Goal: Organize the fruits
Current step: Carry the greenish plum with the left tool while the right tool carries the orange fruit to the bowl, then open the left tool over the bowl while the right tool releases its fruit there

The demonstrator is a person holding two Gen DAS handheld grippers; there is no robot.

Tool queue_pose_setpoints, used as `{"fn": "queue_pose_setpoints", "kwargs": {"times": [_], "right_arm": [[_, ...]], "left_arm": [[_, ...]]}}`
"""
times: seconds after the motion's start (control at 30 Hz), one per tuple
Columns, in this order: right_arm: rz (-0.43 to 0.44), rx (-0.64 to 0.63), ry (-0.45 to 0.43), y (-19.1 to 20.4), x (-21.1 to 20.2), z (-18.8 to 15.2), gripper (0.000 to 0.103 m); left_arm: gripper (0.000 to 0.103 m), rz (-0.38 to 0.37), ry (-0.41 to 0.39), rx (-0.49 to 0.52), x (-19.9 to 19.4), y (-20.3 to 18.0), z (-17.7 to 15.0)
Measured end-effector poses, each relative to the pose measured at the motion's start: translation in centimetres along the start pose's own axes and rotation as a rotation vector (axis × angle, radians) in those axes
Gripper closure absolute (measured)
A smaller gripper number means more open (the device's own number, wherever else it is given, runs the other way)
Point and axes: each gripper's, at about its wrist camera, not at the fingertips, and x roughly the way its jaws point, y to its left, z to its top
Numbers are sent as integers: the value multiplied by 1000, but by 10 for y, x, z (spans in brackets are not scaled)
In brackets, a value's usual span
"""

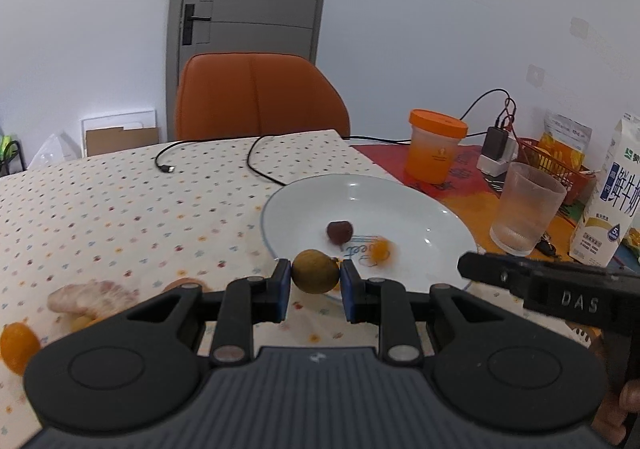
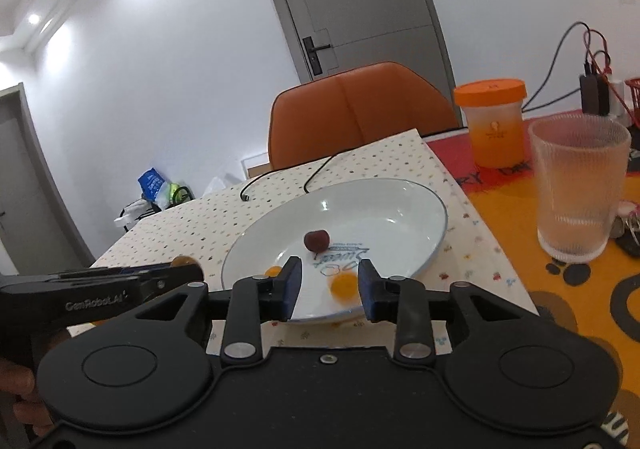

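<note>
A white plate [image 1: 280, 205] [image 2: 400, 193] lies on the dotted cloth. On it are a dark red fruit [image 1: 339, 231] [image 2: 317, 241] and a blurred small orange fruit [image 1: 380, 249] [image 2: 344, 286]. My left gripper [image 1: 315, 277] is shut on a round green-brown fruit [image 1: 315, 271] just over the plate's near rim. It enters the right wrist view from the left [image 2: 188, 269]. My right gripper [image 2: 330, 281] is open over the plate. The orange fruit lies between its fingers, and the pads do not press on it. Another small orange fruit [image 2: 274, 271] sits by its left finger.
On the cloth at the left lie a pale pink peeled fruit segment [image 1: 90, 297] and an orange fruit [image 1: 18, 345]. Right of the plate stand a ribbed glass [image 1: 524, 209] [image 2: 576, 189], an orange-lidded jar [image 1: 434, 147] [image 2: 494, 121] and a milk carton [image 1: 608, 193]. A black cable [image 1: 256, 161] lies behind the plate.
</note>
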Motion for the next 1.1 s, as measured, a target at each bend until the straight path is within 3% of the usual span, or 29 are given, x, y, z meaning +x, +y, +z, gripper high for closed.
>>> {"fn": "queue_pose_setpoints", "kwargs": {"times": [0.37,0.57,0.8,0.9,1.1], "right_arm": [[-26,62,14,-20,-11,-14,65],[-25,68,14,-18,-14,-16,63],[-24,77,17,-17,-14,-16,58],[-22,73,14,-12,-15,-16,52],[-15,58,13,0,-13,-13,39]], "left_arm": [[78,-39,2,24,11,-23,7],[77,-25,-21,10,10,-23,12],[58,7,-2,-16,2,-9,9],[45,35,-5,-36,-6,1,6],[32,78,-29,-71,-24,20,3]]}}
